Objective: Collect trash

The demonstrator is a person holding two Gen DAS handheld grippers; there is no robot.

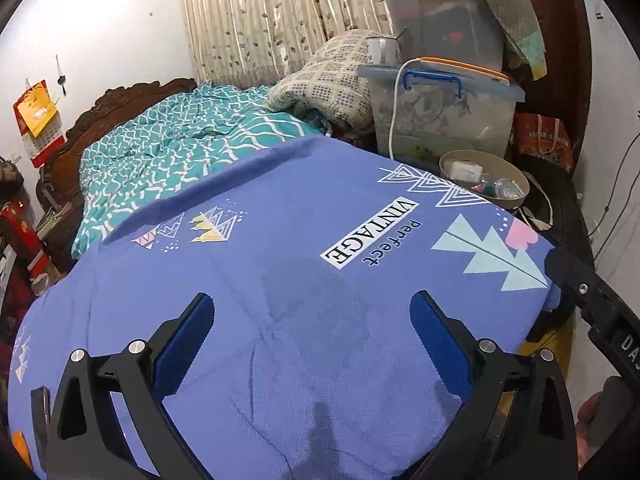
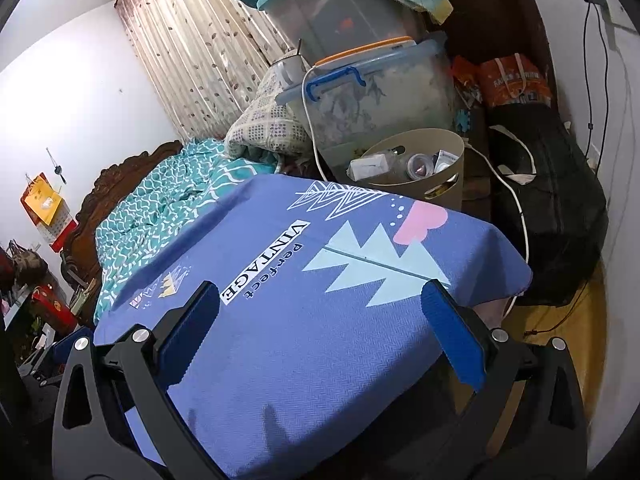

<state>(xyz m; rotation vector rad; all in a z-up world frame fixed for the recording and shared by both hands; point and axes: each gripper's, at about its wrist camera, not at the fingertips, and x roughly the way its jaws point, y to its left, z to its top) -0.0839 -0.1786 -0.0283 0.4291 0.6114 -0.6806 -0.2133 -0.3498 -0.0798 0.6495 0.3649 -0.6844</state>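
Left wrist view: nearest us, our left tongs [image 1: 312,320] are hanging spread wide over the blue cloth [image 1: 280,280], pinching nothing. The cloth, printed with "perfect VINTAGE", is covering the desk. At the far right corner of the cloth the bin [image 1: 486,178] is standing, just past the edge, and it is holding trash [image 1: 500,188]: a white packet and clear plastic pieces. Behind the bin two lidded boxes [image 1: 444,108] are sitting stacked, with a white cable [image 1: 394,108] trailing down their front. To the left the bed [image 1: 176,148] is lying under a teal quilt. At the right edge part of the right tongs [image 1: 600,312] is showing.

Right wrist view: nearest us, our right tongs [image 2: 320,312] are hanging spread apart over the same cloth [image 2: 300,340], empty. The bin [image 2: 452,184] is standing just beyond the cloth's far edge, with the trash [image 2: 400,166] inside it. A black bag [image 2: 552,208] is resting on the floor to its right.
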